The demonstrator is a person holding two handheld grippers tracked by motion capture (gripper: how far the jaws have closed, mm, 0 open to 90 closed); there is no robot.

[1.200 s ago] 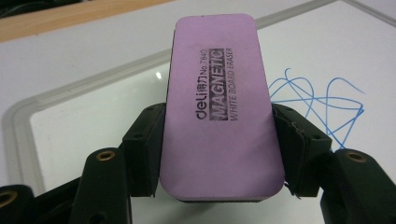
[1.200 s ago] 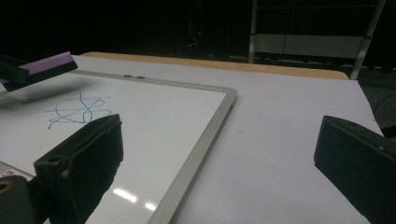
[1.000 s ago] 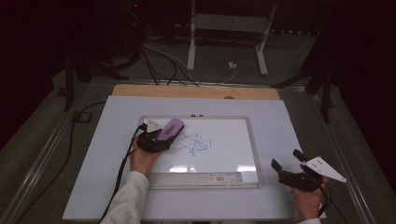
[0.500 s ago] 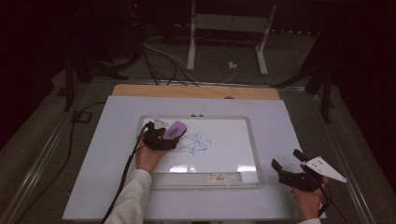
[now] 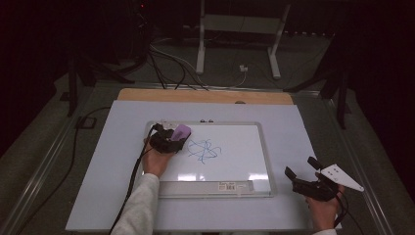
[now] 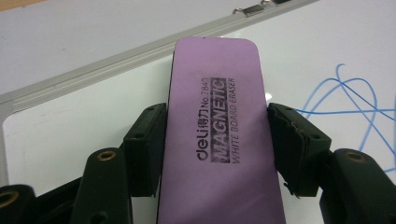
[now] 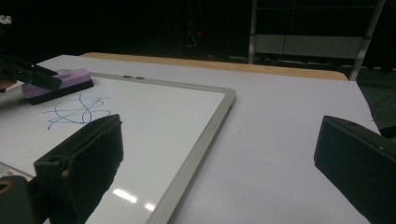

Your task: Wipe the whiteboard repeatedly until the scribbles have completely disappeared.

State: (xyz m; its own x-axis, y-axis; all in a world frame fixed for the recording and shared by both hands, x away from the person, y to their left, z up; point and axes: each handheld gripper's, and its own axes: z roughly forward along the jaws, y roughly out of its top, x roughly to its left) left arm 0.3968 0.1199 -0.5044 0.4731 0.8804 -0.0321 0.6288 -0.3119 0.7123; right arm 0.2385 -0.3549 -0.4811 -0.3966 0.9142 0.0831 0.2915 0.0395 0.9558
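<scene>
Purple foam eraser (image 6: 215, 135), flat and round-cornered, clamped flat in left tongs (image 5: 169, 139) on glossy whiteboard (image 5: 235, 161), upper left corner, just left of blue scribble (image 5: 203, 150). Right tongs (image 5: 306, 177) apart, idle over matte tabletop (image 5: 288, 127). Risks: tilting eraser, smearing ink; sliding unclamped aluminium-framed board.

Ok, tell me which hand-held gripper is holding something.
The left hand-held gripper: its jaws clamp the purple whiteboard eraser, while the right hand-held gripper is open, holding nothing.
</scene>
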